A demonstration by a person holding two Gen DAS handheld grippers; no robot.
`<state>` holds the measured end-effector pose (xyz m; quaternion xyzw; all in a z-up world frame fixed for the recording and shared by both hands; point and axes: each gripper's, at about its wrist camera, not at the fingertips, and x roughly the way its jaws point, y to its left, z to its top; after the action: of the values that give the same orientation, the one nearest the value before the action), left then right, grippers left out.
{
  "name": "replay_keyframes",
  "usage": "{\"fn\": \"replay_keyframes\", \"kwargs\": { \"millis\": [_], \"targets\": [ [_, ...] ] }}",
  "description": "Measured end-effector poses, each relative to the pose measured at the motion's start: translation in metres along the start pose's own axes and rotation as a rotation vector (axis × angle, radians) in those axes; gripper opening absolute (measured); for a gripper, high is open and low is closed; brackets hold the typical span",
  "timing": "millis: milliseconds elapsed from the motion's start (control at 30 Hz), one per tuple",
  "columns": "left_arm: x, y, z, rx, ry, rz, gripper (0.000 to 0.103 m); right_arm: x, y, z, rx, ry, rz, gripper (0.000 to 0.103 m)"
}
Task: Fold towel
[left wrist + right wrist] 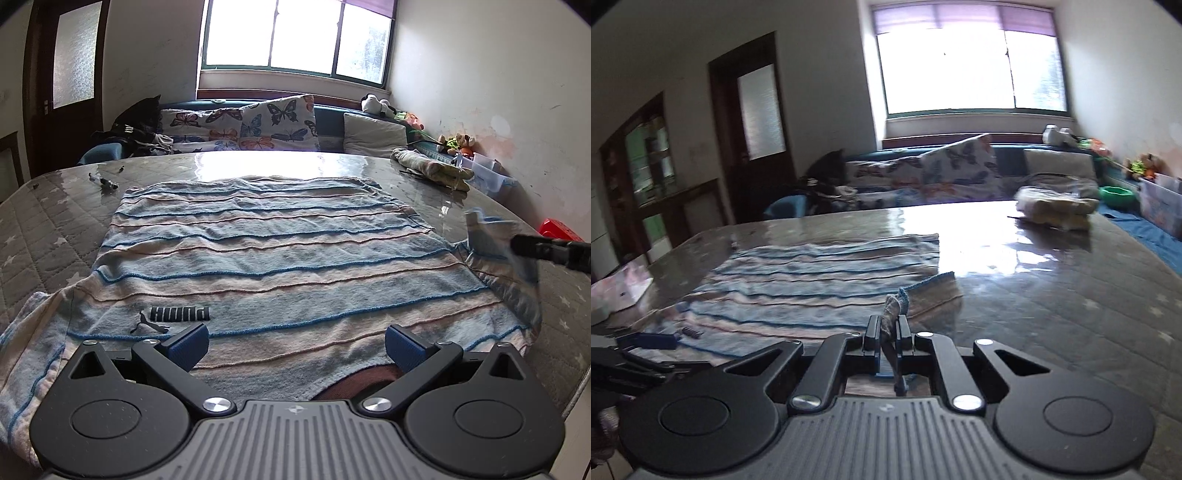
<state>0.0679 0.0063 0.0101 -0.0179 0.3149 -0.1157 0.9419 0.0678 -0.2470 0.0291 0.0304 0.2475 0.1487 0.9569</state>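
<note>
A striped blue, white and pink towel (258,251) lies spread on the glossy table (277,162), its near edge hanging toward me. My left gripper (297,345) hovers open over the towel's near edge, and nothing sits between its blue pads (188,343). In the right wrist view the same towel (812,288) lies to the left. My right gripper (888,332) is shut on the towel's right corner, which bunches up between the pads. In the left wrist view that right gripper (517,245) enters from the right with the blurred corner lifted off the table.
A crumpled cloth (432,168) and a clear plastic box (491,173) lie at the far right. Small dark items (105,181) rest at the far left of the table. A sofa with butterfly cushions (251,125) stands behind. A red object (557,230) sits by the right wall.
</note>
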Motion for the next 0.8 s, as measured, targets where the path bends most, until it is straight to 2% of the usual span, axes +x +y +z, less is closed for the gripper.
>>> {"fn": "replay_keyframes", "kwargs": {
  "millis": [33,167,233,367,567,667,767,800],
  "targets": [
    [0.000,0.000,0.000,-0.001,-0.001,0.000,0.103,0.004,0.006,0.000,-0.007,0.009,0.022,0.008],
    [-0.001,0.000,-0.001,0.000,0.000,0.001,0.103,0.020,0.022,-0.005,-0.024,0.057,0.095,0.022],
    [-0.001,0.001,-0.001,0.000,0.002,0.003,0.103,0.021,0.027,-0.006,-0.040,0.067,0.119,0.023],
    [0.000,0.003,-0.002,-0.003,0.007,0.006,0.103,0.020,0.016,0.001,-0.040,0.073,0.114,0.031],
    [0.000,0.002,-0.002,-0.006,0.011,0.009,0.103,0.042,-0.016,0.015,-0.069,0.115,-0.007,0.031],
    [0.001,0.002,-0.003,-0.004,0.019,0.016,0.103,0.060,-0.026,0.022,-0.085,0.142,-0.018,0.030],
    [0.002,0.003,-0.004,-0.006,0.027,0.023,0.103,0.080,-0.028,0.025,-0.104,0.164,-0.014,0.020],
    [0.003,0.003,-0.004,-0.005,0.030,0.025,0.103,0.088,-0.028,0.025,-0.109,0.176,-0.011,0.019]
  ]
}}
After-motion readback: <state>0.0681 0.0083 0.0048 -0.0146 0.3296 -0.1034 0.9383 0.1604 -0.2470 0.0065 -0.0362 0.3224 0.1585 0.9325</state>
